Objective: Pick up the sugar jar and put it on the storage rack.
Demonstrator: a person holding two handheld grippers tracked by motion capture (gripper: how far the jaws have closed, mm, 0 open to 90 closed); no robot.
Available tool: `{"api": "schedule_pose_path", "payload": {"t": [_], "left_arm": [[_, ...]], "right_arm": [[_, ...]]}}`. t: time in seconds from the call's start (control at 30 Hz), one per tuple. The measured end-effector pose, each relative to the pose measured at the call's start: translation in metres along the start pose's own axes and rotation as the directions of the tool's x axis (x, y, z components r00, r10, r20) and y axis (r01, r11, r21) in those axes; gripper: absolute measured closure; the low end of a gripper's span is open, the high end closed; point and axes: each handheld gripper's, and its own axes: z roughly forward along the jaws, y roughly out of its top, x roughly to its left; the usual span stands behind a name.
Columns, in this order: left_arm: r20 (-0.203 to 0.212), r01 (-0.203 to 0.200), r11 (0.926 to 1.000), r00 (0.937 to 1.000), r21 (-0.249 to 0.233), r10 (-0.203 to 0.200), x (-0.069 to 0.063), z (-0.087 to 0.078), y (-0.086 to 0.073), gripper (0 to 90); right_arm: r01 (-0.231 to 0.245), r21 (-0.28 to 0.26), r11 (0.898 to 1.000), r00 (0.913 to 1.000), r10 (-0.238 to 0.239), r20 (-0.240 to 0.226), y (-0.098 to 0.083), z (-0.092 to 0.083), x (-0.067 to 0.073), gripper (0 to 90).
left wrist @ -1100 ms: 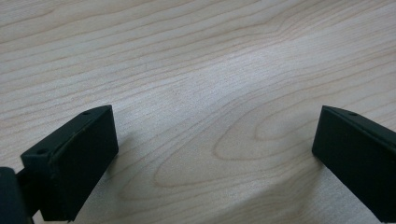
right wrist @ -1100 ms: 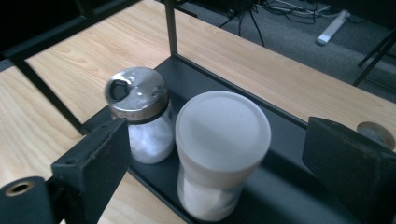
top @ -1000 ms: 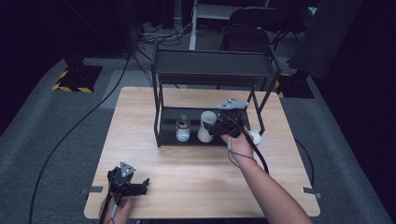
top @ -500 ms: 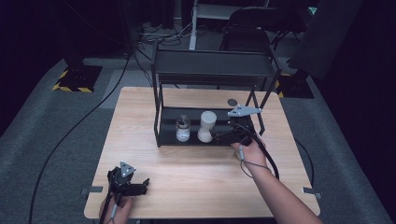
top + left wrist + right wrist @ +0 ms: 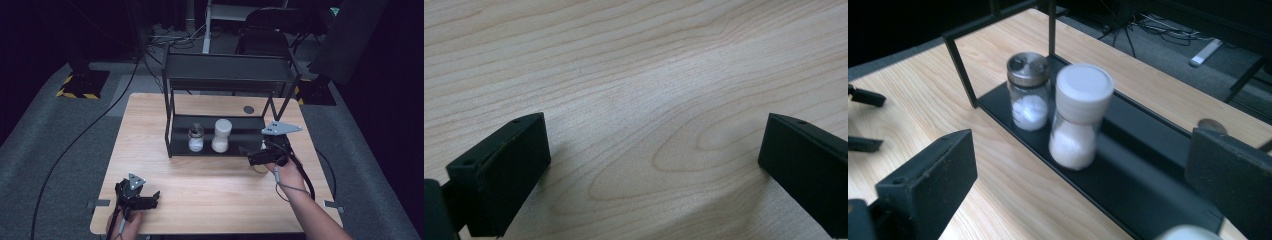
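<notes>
The left gripper (image 5: 142,200) rests near the table's (image 5: 210,185) front left corner, its jaws wide with nothing but bare wood between them; on the black rack's (image 5: 175,127) lower shelf, toward the middle of the table, a glass shaker with a metal cap (image 5: 195,138) stands just beside a taller white-capped jar (image 5: 222,135), both upright; off the rack's right end, toward the table's right edge, the right gripper (image 5: 247,156) hovers, its jaws having just opened wide, holding nothing.
</notes>
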Motion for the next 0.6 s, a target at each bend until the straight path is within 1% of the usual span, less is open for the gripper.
{"api": "schedule_pose_path", "payload": {"t": [0.2, 0.33, 0.6], "left_arm": [[0.000, -0.001, 1.0000, 1.0000, 0.000, 0.001, 0.000, 0.000, 0.000, 0.3], [0.000, 0.000, 1.0000, 1.0000, 0.000, 0.000, 0.000, 0.000, 0.000, 0.3], [0.000, 0.000, 1.0000, 1.0000, 0.000, 0.000, 0.000, 0.000, 0.000, 0.3]], "right_arm": [[-0.019, -0.003, 1.000, 0.9997, 0.019, 0.016, -0.011, -0.013, -0.007, 0.0], [-0.022, -0.001, 1.000, 0.9996, 0.022, 0.017, -0.018, -0.021, -0.010, 0.0], [-0.036, -0.011, 0.999, 0.9991, 0.036, 0.023, -0.032, -0.036, -0.012, 0.0]]}}
